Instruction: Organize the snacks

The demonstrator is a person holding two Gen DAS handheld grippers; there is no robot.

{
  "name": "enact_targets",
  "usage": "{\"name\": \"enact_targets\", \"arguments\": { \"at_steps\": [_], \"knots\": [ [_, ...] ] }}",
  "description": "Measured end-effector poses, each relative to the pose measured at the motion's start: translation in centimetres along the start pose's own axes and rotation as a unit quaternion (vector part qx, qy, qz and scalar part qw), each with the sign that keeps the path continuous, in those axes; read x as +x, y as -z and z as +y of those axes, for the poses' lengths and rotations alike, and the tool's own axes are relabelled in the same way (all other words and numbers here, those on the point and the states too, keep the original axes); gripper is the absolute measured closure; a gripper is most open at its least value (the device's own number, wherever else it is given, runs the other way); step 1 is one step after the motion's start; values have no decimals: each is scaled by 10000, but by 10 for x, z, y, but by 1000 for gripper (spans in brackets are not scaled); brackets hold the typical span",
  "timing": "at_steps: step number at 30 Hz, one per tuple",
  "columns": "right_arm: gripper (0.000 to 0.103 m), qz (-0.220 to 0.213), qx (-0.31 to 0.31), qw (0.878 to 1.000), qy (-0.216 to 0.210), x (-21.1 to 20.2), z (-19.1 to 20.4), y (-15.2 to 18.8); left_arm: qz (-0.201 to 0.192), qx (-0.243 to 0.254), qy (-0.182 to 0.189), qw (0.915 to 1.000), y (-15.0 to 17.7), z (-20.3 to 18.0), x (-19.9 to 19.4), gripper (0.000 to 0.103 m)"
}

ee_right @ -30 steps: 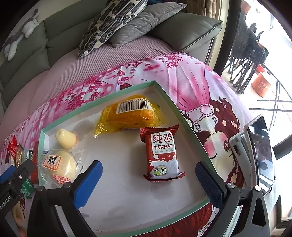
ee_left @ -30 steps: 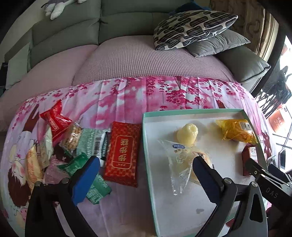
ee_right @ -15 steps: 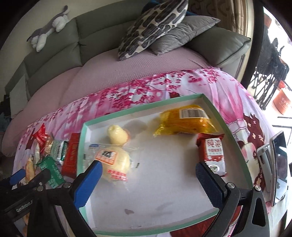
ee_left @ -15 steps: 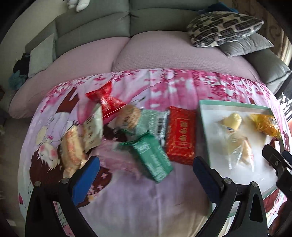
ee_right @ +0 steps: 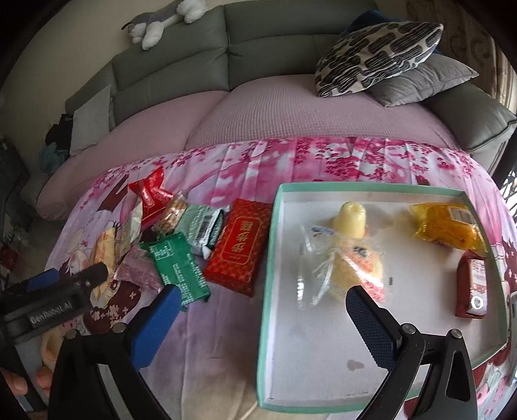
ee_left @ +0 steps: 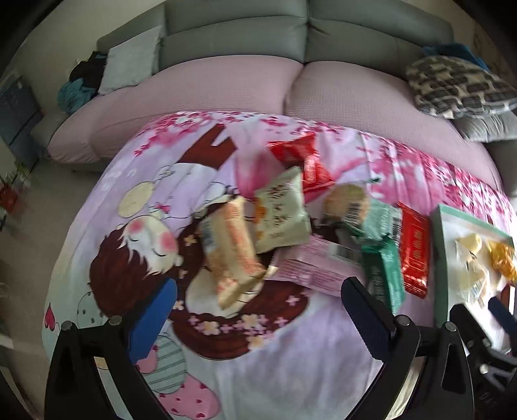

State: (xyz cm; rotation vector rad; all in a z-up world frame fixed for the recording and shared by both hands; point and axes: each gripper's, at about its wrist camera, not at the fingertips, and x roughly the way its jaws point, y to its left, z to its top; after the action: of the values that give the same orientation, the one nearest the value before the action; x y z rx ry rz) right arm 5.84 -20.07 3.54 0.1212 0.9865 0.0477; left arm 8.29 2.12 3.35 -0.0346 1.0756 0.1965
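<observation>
A heap of snack packets lies on the pink cloth: a peach bar, a cream packet, a red wrapper, a pink packet, a green packet and a red pack. My left gripper is open and empty just in front of the peach bar. A white tray with a green rim holds a yellow jelly cup, a wrapped bun, an orange packet and a red biscuit packet. My right gripper is open and empty over the tray's left rim.
A grey sofa with a mauve cover stands behind the table. Patterned and grey cushions lie at its right end. A plush toy sits on the backrest. The left gripper shows in the right wrist view.
My left gripper has swung left from the tray to the snack heap. My right gripper has shifted left, from over the tray's middle to its left rim. Both stay open.
</observation>
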Motion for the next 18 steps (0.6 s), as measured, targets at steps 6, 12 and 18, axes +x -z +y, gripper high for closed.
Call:
{"name": "enact_targets", "arguments": {
  "at_steps": [6, 12, 18],
  "knots": [
    [1, 210, -201, 9996, -8, 16, 19, 5, 105, -278, 154, 9994, -4, 21, 7, 2],
    [8, 191, -422, 9989, -44, 20, 36, 5, 315, -539, 248, 9977, -8, 42, 23, 2],
    [15, 155, -523, 9984, -127, 26, 49, -1, 444, -744, 429, 9953, -15, 53, 37, 2]
  ]
}}
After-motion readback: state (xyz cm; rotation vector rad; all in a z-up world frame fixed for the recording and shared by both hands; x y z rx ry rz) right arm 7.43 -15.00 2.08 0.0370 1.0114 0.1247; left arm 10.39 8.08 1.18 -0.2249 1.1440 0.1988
